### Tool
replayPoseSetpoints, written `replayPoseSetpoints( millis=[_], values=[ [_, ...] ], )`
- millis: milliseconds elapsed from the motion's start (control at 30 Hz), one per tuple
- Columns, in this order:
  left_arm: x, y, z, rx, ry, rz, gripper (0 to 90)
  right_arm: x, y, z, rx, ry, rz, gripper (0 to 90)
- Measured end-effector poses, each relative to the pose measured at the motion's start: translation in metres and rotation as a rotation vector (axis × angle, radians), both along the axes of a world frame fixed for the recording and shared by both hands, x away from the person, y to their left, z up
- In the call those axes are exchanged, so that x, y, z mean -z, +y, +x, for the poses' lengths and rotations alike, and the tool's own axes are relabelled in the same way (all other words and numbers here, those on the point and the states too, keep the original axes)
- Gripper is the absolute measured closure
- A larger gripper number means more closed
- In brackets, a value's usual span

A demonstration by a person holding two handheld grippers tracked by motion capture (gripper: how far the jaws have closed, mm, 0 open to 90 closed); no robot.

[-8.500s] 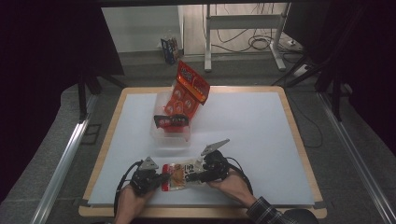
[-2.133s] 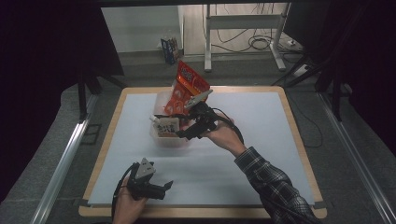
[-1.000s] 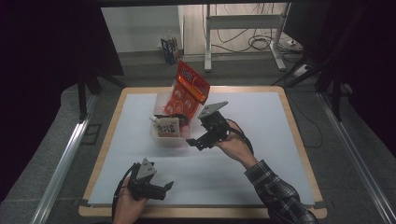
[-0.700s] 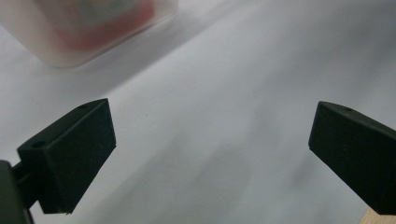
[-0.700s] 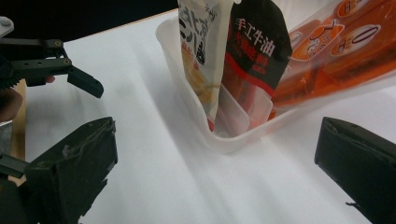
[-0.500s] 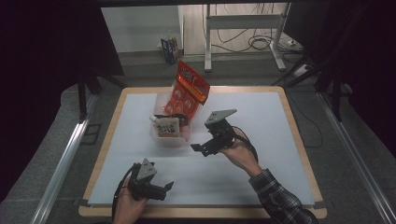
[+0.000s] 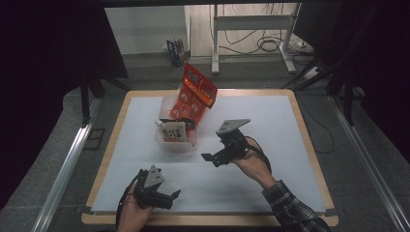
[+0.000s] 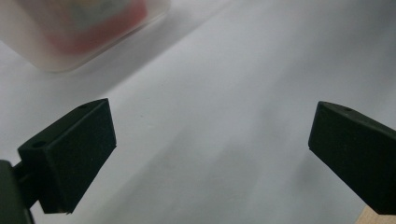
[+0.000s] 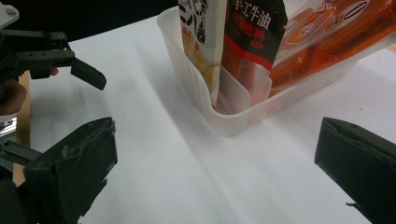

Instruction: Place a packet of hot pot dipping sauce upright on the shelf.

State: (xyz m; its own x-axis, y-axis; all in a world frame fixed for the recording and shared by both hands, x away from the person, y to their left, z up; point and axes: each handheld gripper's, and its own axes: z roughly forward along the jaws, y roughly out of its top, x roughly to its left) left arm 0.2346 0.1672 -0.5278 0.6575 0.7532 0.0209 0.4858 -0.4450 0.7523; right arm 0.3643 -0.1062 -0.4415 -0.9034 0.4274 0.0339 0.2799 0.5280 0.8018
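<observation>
White tabletop [image 7: 270,188], snack pkts [image 7: 196,94] upright in bin [image 7: 174,144]

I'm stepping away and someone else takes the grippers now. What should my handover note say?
Left gripper: open, empty, low over the near left of the table.
Right gripper: open, empty, just right of the clear bin, jaws pointing toward it.
Things: the bin sits left of the table's middle and holds the large orange snack bag leaning at the back, plus a white packet and a dark packet standing at the front.
Done: those packets are in the bin.
Left: no loose packet lies on the white mat; check whether more are to come.
</observation>
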Motion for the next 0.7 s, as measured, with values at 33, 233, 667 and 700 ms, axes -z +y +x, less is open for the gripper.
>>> replayPoseSetpoints(
  millis=[33, 233, 667, 700],
  values=[
    [-0.001, 0.000, 0.000, 0.002, 0.009, -0.002, 1.2, 0.000, 0.000, -0.001, -0.002, -0.003, -0.001, 0.0],
    [-0.002, 0.003, 0.001, 0.004, 0.022, -0.015, 2.2, -0.002, -0.003, -0.009, -0.003, -0.014, 0.004, 0.0],
    [-0.003, 0.007, 0.001, -0.007, 0.030, -0.035, 1.7, 0.001, -0.009, -0.021, -0.008, -0.015, -0.013, 0.0],
    [-0.003, 0.008, 0.001, -0.007, 0.030, -0.035, 1.6, 0.002, -0.009, -0.022, -0.006, -0.014, -0.014, 0.0]
  ],
)
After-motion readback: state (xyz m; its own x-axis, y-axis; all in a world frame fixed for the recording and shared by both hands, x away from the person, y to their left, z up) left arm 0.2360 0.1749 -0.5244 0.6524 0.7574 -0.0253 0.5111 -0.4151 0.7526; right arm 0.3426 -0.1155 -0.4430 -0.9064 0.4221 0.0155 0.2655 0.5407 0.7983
